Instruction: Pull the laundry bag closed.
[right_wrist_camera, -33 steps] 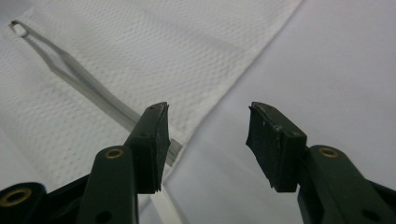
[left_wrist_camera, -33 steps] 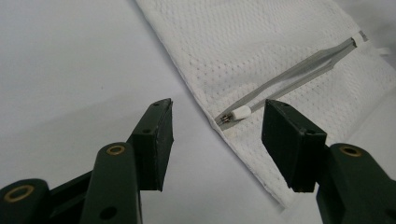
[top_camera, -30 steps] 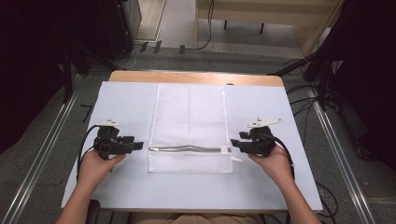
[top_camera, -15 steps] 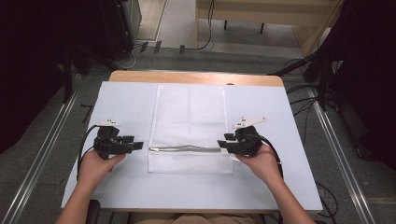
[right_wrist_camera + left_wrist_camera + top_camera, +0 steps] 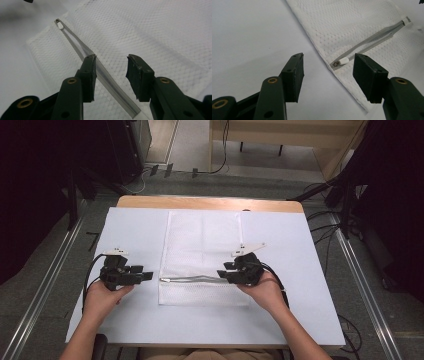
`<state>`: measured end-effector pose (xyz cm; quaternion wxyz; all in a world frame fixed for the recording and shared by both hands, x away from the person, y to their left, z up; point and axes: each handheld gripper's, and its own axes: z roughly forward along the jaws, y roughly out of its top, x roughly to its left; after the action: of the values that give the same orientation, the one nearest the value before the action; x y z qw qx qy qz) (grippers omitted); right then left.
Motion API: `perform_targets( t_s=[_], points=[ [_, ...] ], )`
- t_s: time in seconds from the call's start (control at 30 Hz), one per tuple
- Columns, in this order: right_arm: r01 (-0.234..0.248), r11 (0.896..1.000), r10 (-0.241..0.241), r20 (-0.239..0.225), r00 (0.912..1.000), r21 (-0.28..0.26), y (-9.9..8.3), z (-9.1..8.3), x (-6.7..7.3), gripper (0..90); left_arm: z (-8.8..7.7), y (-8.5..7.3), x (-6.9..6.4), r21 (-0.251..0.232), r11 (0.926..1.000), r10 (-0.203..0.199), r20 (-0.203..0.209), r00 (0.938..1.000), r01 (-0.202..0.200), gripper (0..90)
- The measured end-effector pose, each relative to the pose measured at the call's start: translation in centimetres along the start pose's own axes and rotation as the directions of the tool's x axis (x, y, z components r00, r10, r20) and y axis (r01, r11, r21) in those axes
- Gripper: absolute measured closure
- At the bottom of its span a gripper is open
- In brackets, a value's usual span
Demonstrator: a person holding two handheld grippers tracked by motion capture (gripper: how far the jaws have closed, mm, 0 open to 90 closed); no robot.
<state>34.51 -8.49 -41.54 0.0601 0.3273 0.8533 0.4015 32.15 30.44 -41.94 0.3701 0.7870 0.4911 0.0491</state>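
**High view: both grippers at the zipper of a mesh laundry bag**

High view has the white mesh laundry bag lying flat mid-desk, its zipper running across near the person's edge. Left gripper sits just off the bag's left edge, jaws released, nothing between them. Left gripper view puts the white zipper pull right ahead of that gap, likely lined up to pinch it. Right gripper is over the bag at the zipper's other end. Its jaws have just been closing, still apart, straddling the mesh beside the zipper tape in the right gripper view, probably to pin the fabric while the pull slides.

Desk has a pale cover, with a wooden edge at the far side. Grey floor around it, cables, and dark curtains on both sides.
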Motion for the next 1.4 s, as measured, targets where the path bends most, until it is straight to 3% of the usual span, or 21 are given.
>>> perform_targets(
  t_s=[0.3,0.57,1.0,1.23,1.4],
  points=[
    [0.034,0.999,-0.033,-0.041,0.9986,0.015,1.1,2.4,1.4,64.6,-0.1,0.0,0.2,-0.006,0.9999,-0.009,-0.004,1.0000,0.009,42.9],
    [0.031,0.999,-0.029,-0.072,0.9970,0.024,1.7,4.1,2.1,66.7,-0.2,0.0,0.3,-0.007,0.9999,-0.010,-0.002,1.0000,0.010,43.3],
    [0.049,0.998,-0.043,-0.136,0.9898,0.037,3.2,7.8,4.1,70.7,-0.3,-0.1,0.5,-0.007,0.9999,-0.012,-0.011,0.9999,0.012,43.5],
    [0.068,0.997,-0.060,-0.146,0.9875,0.048,3.8,9.0,5.0,71.4,-0.3,-0.1,0.5,-0.006,0.9999,-0.012,-0.011,0.9999,0.012,43.6],
    [0.085,0.994,-0.073,-0.180,0.9811,0.063,4.5,10.5,5.9,75.6,-0.4,-0.1,0.6,-0.003,0.9999,-0.012,-0.012,0.9999,0.012,43.6]
  ],
)
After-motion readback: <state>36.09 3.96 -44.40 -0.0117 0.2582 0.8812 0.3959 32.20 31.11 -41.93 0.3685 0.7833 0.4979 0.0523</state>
